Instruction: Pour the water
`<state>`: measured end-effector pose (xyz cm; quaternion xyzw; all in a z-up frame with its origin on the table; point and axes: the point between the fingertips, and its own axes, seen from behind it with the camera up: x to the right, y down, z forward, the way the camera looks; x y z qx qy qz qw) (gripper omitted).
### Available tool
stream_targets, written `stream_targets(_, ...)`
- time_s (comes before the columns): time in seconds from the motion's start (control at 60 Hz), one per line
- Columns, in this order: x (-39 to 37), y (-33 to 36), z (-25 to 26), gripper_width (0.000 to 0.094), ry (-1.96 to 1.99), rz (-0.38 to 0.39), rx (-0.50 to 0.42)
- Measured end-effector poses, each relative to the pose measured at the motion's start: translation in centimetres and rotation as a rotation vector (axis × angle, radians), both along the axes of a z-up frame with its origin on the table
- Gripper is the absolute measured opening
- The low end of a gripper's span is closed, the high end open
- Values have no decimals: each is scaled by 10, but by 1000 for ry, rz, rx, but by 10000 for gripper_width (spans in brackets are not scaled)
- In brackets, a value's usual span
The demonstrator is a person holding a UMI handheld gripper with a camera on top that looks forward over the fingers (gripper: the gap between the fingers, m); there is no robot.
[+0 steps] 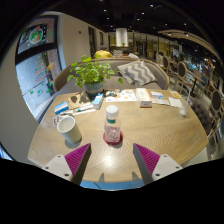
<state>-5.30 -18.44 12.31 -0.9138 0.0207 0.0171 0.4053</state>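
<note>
A small clear bottle [112, 126] with a white cap and a reddish base stands upright on the round wooden table [150, 130], just beyond my fingers and between their lines. A white cup [69, 128] stands on the table to the left of the bottle, ahead of my left finger. My gripper [112, 160] is open and empty, its magenta pads [77, 158] spread wide above the table's near edge. Nothing is between the fingers.
A potted green plant [92, 74] stands at the table's far left. Papers, booklets and small items [150, 97] lie across the far side. A blue object [62, 110] lies behind the cup. Chairs and a room with windows lie beyond.
</note>
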Motion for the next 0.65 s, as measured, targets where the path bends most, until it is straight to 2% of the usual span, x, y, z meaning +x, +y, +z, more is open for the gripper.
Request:
stream_targets(0.183, -9, -64, 34, 857, 8, -56, -23)
stream_targets(0.267, -12, -81, 42, 856, -6, -59, -20)
stream_targets(0.467, -8, -92, 58, 851, -60, -68, 7)
stream_targets(0.65, -18, -94, 60, 853, -65, -45, 2)
